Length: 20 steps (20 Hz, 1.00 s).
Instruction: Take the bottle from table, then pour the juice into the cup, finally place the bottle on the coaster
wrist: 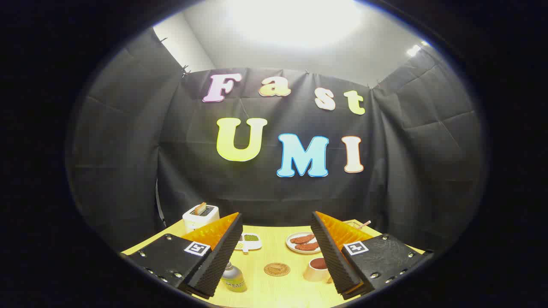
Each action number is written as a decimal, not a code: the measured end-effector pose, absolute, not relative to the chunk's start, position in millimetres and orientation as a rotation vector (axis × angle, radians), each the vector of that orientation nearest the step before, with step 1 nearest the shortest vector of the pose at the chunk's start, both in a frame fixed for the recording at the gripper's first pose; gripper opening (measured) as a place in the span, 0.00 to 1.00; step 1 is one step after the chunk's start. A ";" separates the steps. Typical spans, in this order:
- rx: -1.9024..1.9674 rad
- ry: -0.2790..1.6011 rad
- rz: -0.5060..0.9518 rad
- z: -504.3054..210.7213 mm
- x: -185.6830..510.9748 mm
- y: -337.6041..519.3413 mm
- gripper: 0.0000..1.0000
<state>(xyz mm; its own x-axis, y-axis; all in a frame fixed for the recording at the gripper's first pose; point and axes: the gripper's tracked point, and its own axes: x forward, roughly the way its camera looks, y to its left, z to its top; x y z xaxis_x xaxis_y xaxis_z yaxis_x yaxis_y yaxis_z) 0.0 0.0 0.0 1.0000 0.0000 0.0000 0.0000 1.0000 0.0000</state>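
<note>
My gripper (276,222) stands open, high above the yellow table (265,291), with nothing between its fingers. A small bottle (233,279) with a silver cap stands on the table, partly hidden behind the left finger (218,252). A round brown coaster (277,269) lies on the table in the gap between the fingers, well below them. A pale cup (317,269) with dark reddish contents stands right of the coaster, against the right finger (332,252).
A white toaster (200,217) with a slice in it stands at the far left of the table. A small white dish (250,241) with green bits and a plate (303,243) of brown food lie further back. Black cloth walls close the booth.
</note>
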 end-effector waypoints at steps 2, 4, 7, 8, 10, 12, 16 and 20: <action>0.014 -0.012 -0.010 4.3 -1.1 -4.6 0.98; 0.033 -0.021 -0.009 7.4 -2.2 -4.5 0.98; 0.035 -0.014 -0.023 4.7 -3.3 -10.4 0.98; 0.039 -0.010 -0.026 3.1 -3.5 -10.9 0.98; 0.057 -0.012 -0.013 1.3 -1.9 -8.0 0.98; 0.064 -0.004 -0.010 -3.0 -0.9 -7.3 0.98; 0.035 0.013 -0.025 -7.8 -1.4 -6.8 0.98; 0.044 0.020 -0.009 -19.6 2.6 6.1 0.98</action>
<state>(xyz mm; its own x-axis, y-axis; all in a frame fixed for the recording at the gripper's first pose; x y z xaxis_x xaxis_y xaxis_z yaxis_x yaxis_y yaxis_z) 2.6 6.1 -19.6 0.9998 -0.0085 -0.0202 0.0093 0.9990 0.0436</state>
